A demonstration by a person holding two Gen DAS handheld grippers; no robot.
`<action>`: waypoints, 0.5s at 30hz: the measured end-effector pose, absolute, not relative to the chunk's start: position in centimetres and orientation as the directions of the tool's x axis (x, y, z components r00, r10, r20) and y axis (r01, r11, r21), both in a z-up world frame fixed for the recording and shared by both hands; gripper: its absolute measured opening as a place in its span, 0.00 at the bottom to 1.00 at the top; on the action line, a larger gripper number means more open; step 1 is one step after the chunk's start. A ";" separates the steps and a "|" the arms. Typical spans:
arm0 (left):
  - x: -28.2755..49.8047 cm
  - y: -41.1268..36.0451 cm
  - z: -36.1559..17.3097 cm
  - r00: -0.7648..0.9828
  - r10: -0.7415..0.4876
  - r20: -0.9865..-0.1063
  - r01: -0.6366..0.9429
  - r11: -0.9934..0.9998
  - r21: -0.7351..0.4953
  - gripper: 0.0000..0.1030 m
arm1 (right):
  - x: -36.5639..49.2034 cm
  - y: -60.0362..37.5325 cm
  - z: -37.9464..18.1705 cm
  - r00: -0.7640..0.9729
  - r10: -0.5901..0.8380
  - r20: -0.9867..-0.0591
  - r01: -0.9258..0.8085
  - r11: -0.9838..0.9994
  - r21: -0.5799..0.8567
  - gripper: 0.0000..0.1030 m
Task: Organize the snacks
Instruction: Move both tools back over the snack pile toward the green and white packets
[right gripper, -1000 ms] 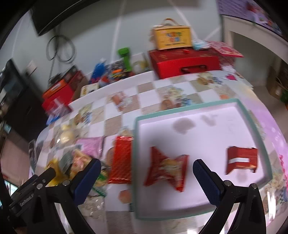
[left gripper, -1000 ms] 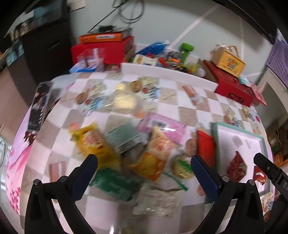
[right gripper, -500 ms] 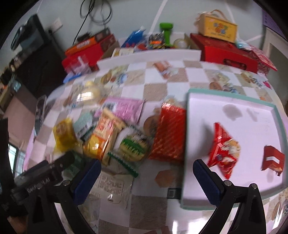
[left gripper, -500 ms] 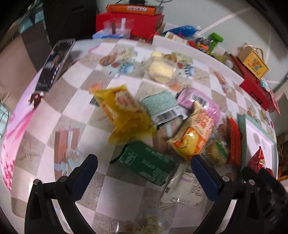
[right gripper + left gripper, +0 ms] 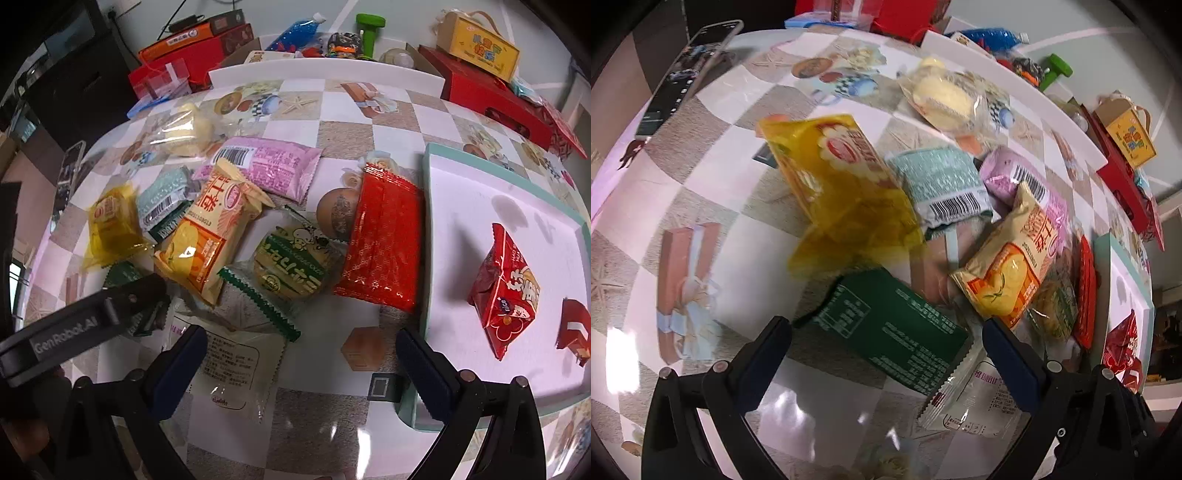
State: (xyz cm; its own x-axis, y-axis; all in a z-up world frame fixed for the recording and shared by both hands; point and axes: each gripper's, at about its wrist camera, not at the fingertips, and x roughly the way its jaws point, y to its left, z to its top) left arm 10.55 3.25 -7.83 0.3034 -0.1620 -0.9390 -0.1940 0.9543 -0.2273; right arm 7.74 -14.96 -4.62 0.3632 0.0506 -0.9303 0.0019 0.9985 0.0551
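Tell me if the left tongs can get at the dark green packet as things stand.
Probably yes. The left tongs are open, with the dark green packet lying flat between the fingers. Only the yellow packet overlaps its far edge.

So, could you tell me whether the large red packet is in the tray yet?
Out: the large red packet lies on the tablecloth beside the tray.

Glossy plastic snack wrappers (image 5: 210, 240), glossy tablecloth (image 5: 343, 110)

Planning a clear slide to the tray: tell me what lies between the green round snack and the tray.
In the right wrist view, the red packet lies between the green round snack and the tray, beside its left rim.
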 end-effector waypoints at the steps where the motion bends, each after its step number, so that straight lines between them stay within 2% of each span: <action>1: 10.7 3.0 -7.8 0.302 -0.156 -0.940 -0.188 0.957 -0.219 1.00 | 7.8 -14.8 -4.7 0.362 0.048 -0.931 -0.003 0.999 0.051 1.00; 8: 11.4 2.2 -8.2 0.293 -0.095 -0.951 -0.175 0.973 -0.151 1.00 | 7.9 -14.5 -5.0 0.349 0.039 -0.936 -0.017 0.999 0.036 1.00; 15: 10.1 3.0 -8.0 0.291 -0.102 -0.951 -0.182 0.970 -0.160 1.00 | 7.8 -14.2 -5.0 0.352 0.037 -0.935 -0.036 0.999 0.026 1.00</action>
